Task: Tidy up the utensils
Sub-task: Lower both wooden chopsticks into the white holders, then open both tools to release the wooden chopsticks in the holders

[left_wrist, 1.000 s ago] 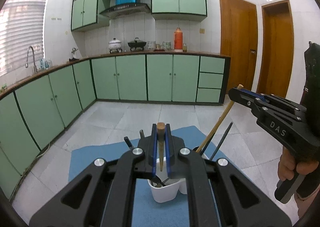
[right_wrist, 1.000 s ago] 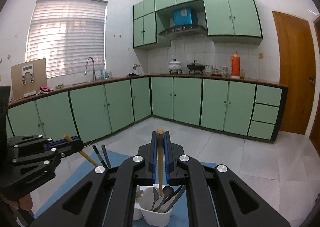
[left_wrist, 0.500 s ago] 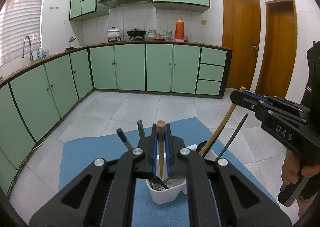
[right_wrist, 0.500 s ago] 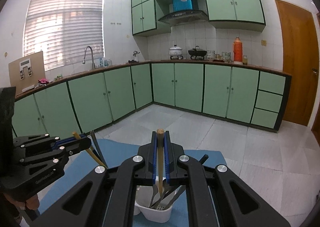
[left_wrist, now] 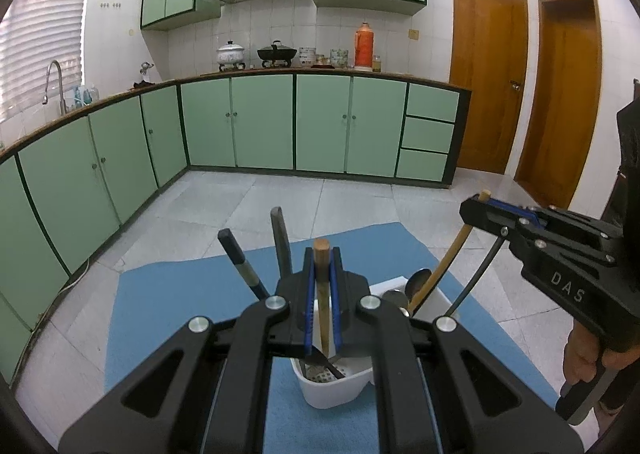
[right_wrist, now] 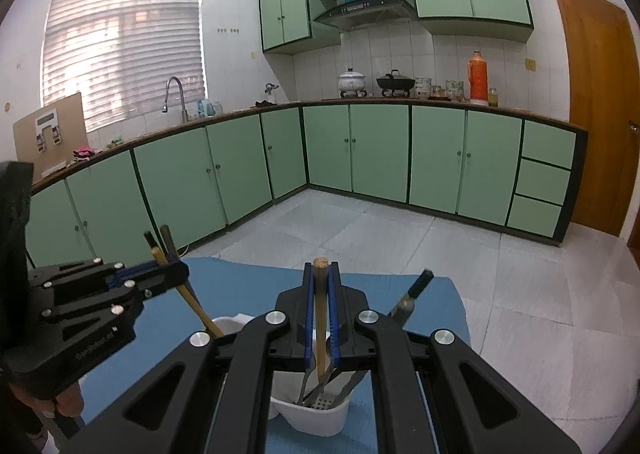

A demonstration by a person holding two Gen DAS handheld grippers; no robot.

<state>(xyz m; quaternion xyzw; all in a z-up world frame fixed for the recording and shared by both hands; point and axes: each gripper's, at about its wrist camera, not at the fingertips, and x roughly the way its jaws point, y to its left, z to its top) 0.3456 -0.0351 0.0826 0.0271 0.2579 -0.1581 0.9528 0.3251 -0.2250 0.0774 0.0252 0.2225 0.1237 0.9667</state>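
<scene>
A white utensil caddy [left_wrist: 336, 388] stands on a blue mat [left_wrist: 172, 306]; it also shows in the right wrist view [right_wrist: 316, 416]. My left gripper [left_wrist: 321, 278] is shut on a wooden-handled utensil [left_wrist: 322, 294] whose lower end is inside the caddy's near compartment. My right gripper [right_wrist: 320, 290] is shut on another wooden-handled utensil [right_wrist: 320, 318] that reaches down into the caddy among metal spoons [right_wrist: 308, 386]. The right gripper shows at the right of the left wrist view [left_wrist: 480, 210], the left gripper at the left of the right wrist view [right_wrist: 168, 274]. Two dark handles [left_wrist: 280, 238] stick up from the caddy.
The mat [right_wrist: 260, 282] lies on a raised surface above the tiled floor [left_wrist: 328, 198]. Green base cabinets [left_wrist: 280, 122] run along the far walls, with wooden doors [left_wrist: 492, 82] at the right. A black-handled utensil [right_wrist: 412, 294] leans out to the right.
Both grippers have sunk lower toward the caddy with their wooden utensils still held. More of the blue mat and the dark handles has come into view.
</scene>
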